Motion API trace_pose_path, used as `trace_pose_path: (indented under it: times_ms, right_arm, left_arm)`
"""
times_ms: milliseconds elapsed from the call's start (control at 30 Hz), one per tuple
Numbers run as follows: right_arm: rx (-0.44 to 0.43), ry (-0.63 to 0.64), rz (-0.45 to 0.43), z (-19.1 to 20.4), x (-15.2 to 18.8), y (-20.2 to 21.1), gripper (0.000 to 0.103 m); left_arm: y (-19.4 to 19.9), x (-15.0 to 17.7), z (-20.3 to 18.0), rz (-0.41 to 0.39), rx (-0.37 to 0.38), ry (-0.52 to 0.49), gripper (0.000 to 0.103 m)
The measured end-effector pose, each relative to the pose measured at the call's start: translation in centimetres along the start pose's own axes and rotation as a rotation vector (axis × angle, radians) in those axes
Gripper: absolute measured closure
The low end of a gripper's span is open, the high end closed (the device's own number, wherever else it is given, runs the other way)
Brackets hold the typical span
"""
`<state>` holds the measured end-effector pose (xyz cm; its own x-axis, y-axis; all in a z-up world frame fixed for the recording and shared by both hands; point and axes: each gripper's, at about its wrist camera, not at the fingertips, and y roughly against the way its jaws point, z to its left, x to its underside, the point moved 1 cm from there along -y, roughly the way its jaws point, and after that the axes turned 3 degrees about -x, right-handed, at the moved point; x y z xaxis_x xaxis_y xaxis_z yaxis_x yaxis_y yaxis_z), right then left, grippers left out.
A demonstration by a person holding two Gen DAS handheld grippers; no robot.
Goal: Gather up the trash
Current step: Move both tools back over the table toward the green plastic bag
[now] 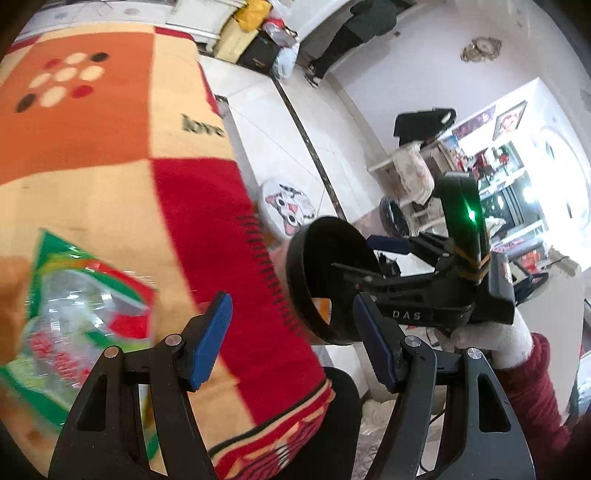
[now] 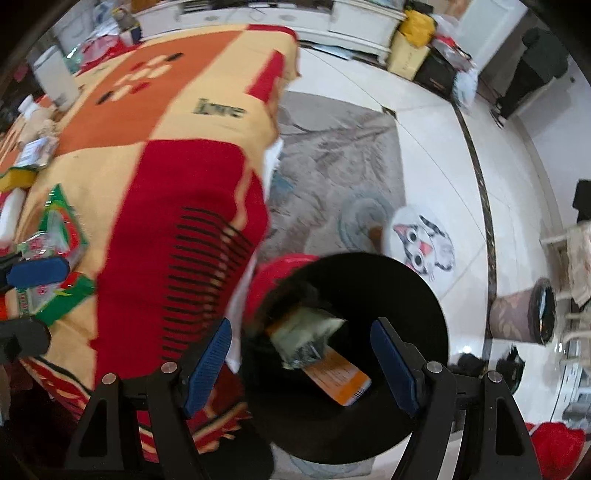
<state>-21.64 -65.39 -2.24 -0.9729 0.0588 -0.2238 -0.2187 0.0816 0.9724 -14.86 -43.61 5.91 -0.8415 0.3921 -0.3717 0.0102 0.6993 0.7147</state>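
A black round bin (image 2: 417, 295) stands on the floor beside the blanket-covered table; it also shows in the left wrist view (image 1: 321, 280). Inside it lie a crumpled greenish wrapper (image 2: 306, 332) and an orange-and-white packet (image 2: 341, 376). My right gripper (image 2: 301, 363) is open and empty, right above the bin's mouth. My left gripper (image 1: 291, 345) is open and empty, over the table's edge. A green, red and clear plastic wrapper (image 1: 74, 314) lies on the table to its left; it also shows in the right wrist view (image 2: 51, 254). The right gripper's body (image 1: 436, 291) shows in the left view.
The table carries an orange, red and cream blanket (image 2: 177, 155). Small packets (image 2: 35, 153) and a white container (image 2: 55, 79) sit at its far left. A round cat cushion (image 2: 421, 240), a grey rug (image 2: 332, 147) and a patterned cylinder (image 2: 521, 315) lie on the floor. A person (image 1: 354, 33) stands at the back.
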Motion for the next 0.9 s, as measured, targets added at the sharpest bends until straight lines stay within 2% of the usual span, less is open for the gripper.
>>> trace_pose_path:
  times_ms: [567,800,900]
  right_arm:
    - [-0.081,0.152,-0.037,9.9,-3.2,1.4,0.027]
    - [-0.147,0.203,-0.037,13.7,-4.2,1.3,0.028]
    - [-0.181,0.224,-0.035,15.2,-4.8,1.0,0.028]
  left_arm:
    - [11.0,-0.7,4.8,-0.107,0.035,0.040,0.036]
    - [15.9,-0.2,8.5,-0.153,-0.048,0.046,0.036]
    - [17.3,0.0,10.2,-0.155,-0.059,0.056,0.036]
